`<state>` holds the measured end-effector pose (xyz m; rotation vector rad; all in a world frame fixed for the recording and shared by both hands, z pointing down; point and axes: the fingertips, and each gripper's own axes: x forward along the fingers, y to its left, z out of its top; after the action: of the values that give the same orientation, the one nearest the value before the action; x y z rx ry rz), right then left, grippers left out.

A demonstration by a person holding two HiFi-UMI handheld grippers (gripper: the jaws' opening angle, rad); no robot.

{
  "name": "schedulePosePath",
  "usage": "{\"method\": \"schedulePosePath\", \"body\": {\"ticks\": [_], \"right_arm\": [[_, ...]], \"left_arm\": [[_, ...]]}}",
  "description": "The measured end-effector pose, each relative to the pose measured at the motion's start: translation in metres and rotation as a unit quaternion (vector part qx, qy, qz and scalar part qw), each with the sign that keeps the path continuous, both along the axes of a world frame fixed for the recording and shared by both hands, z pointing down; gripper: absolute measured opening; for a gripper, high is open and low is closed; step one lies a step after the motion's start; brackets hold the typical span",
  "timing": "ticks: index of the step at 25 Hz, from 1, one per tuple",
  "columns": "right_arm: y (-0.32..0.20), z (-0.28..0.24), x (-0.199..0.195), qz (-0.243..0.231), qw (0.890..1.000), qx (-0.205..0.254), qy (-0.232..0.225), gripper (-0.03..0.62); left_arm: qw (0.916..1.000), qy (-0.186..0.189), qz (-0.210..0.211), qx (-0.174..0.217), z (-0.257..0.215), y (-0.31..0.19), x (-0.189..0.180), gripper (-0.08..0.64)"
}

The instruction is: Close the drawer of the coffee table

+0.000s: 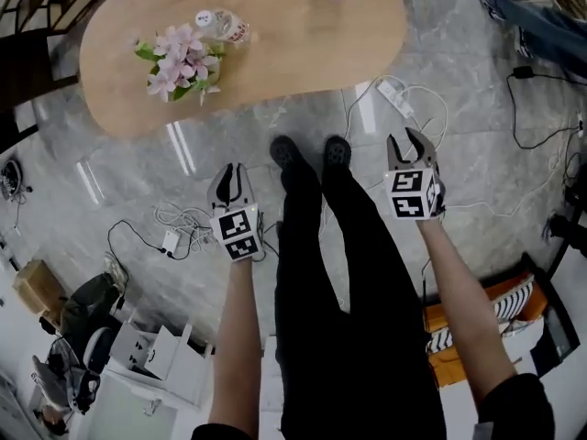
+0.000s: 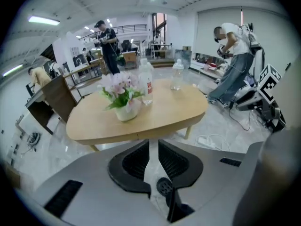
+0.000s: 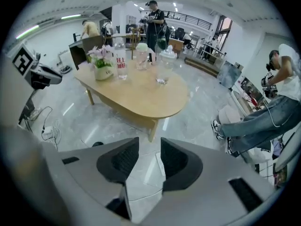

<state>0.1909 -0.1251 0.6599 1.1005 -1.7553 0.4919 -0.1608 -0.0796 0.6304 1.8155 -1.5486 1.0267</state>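
The oval wooden coffee table [image 1: 303, 53] stands ahead of the person's shoes, with floor between them. In the left gripper view the table [image 2: 164, 109] shows a flush front edge with only a thin seam, and no drawer sticks out. My left gripper [image 1: 231, 169] hangs in the air above the floor at the left. Its jaws [image 2: 154, 142] stand a narrow slit apart with nothing between them. My right gripper [image 1: 408, 137] hovers at the right, open and empty [image 3: 149, 142], well short of the table [image 3: 141, 95].
A pot of pink flowers [image 1: 183, 62], a water bottle [image 1: 223, 24] and glasses stand on the table. Cables [image 1: 179, 223] and a power strip [image 1: 394, 94] lie on the grey floor. The person's legs [image 1: 321, 236] are between the grippers. Other people stand further back [image 2: 235, 65].
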Motion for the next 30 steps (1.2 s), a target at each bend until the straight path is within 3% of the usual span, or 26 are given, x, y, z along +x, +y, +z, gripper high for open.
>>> {"method": "schedulePosePath", "body": {"ticks": [6,12,18,25,30], "right_arm": [[0.018,-0.090,-0.032,-0.035,0.997,0.051,-0.035,0.133],[0.052,-0.172,-0.078,-0.065,0.989,0.113,-0.072,0.133],[0.106,-0.238,-0.102,-0.037,0.981,0.159,-0.106,0.133],[0.202,-0.340,-0.126,-0.008,0.965,0.232,-0.124,0.133],[0.276,-0.385,-0.131,0.005,0.958,0.256,-0.131,0.132]], "left_arm": [[0.9972,0.010,0.001,0.074,-0.114,0.018,0.010,0.067],[0.9926,0.018,0.003,0.120,-0.191,0.065,0.001,0.067],[0.9877,0.060,0.003,0.144,-0.240,0.134,-0.013,0.067],[0.9730,0.098,0.057,0.201,-0.310,0.242,-0.031,0.069],[0.9649,0.135,0.042,0.221,-0.329,0.308,-0.058,0.069]]}}
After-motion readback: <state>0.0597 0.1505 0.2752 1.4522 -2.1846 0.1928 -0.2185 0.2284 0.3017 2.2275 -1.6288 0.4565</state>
